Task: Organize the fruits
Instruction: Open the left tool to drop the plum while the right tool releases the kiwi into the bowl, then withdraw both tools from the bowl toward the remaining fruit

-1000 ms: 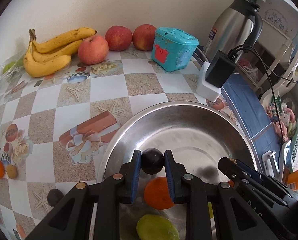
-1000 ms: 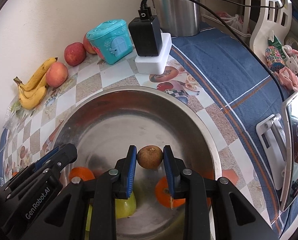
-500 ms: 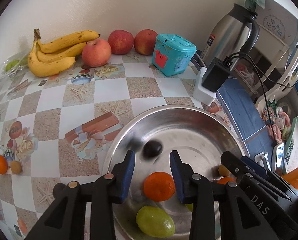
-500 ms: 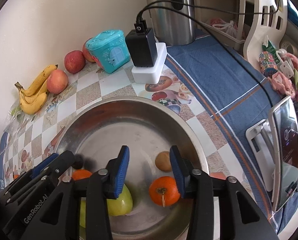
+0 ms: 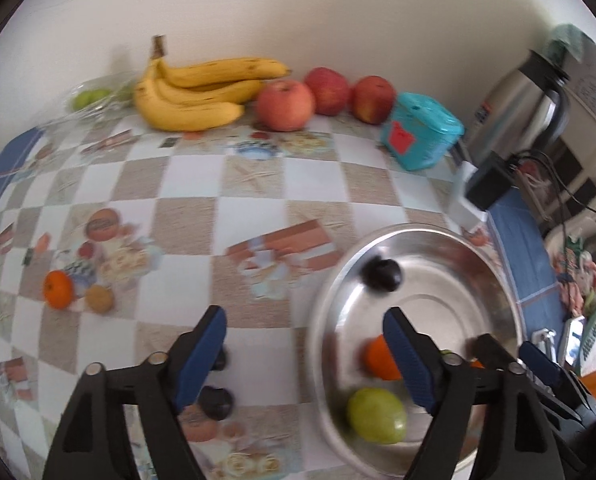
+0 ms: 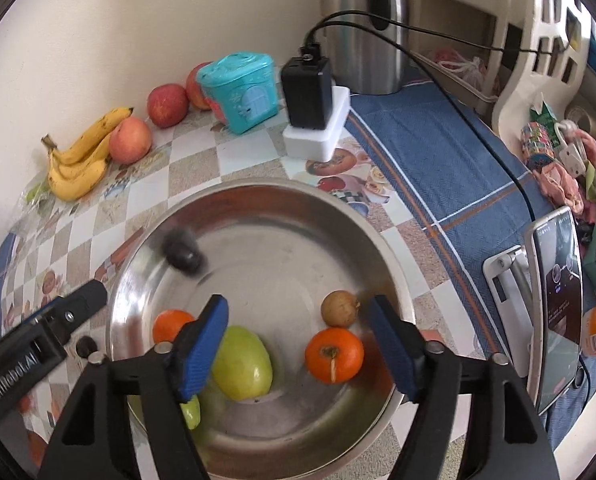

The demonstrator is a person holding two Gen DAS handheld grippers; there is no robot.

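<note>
Now, left view: left gripper [image 5: 304, 350] opening, nothing between its fingers; the plum [image 5: 381, 275] it held a second ago sits loose in the bowl [image 5: 494, 276]. Two plums [image 5: 216, 402], orange [image 5: 58, 289] remain on tabletop [image 5: 178, 216]. Right view: right gripper [image 6: 298, 340] opening, empty; its brown fruit [image 6: 340, 308] dropped in the bowl too. Both free for next pick.

We see a plain cream wall [image 5: 298, 8] filling the top of both frames, lit softly and evenly. Below it runs the worktop [image 5: 186, 216], covered in a checked beige-and-white cloth with printed pictures; a blue woven cloth [image 6: 438, 168] covers its right part. At the upper right stands what may be a pale plastic rack [image 6: 538, 60], though blur leaves us unsure.
</note>
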